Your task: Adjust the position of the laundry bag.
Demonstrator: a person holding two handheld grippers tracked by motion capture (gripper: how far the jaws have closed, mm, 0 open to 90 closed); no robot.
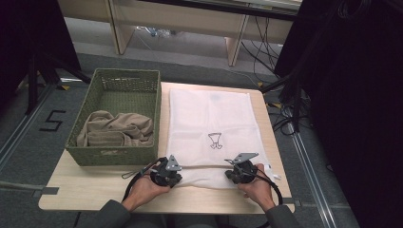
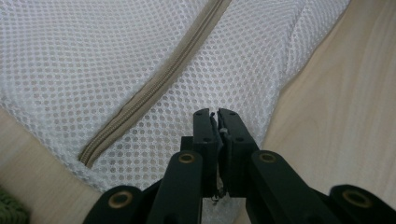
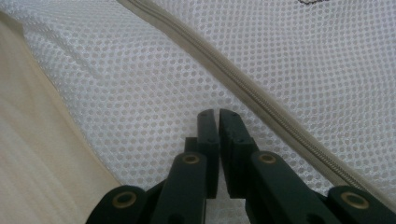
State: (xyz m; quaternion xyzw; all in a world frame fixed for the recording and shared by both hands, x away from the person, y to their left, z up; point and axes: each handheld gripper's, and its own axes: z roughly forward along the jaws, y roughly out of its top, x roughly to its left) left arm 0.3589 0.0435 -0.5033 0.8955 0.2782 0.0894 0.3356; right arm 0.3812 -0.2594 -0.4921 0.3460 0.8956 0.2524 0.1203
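A white mesh laundry bag (image 1: 209,123) lies flat on the wooden table (image 1: 90,190), with a small dark print near its middle. A beige zipper (image 1: 204,167) runs across its near end and looks zipped closed. My left gripper (image 1: 168,175) sits at the bag's near left corner. In the left gripper view its jaws (image 2: 215,114) are pressed together over the mesh (image 2: 116,56), just to the right of the zipper (image 2: 154,88). My right gripper (image 1: 241,173) sits at the bag's near right. Its jaws (image 3: 218,114) are shut above the mesh (image 3: 116,93), just short of the zipper (image 3: 252,93).
A green woven basket (image 1: 126,72) stands on the table's left side, touching the bag's left edge, with crumpled beige clothes (image 1: 114,128) inside. A strip of bare table lies in front of the hands. Dark stands and cables are on the floor to the right.
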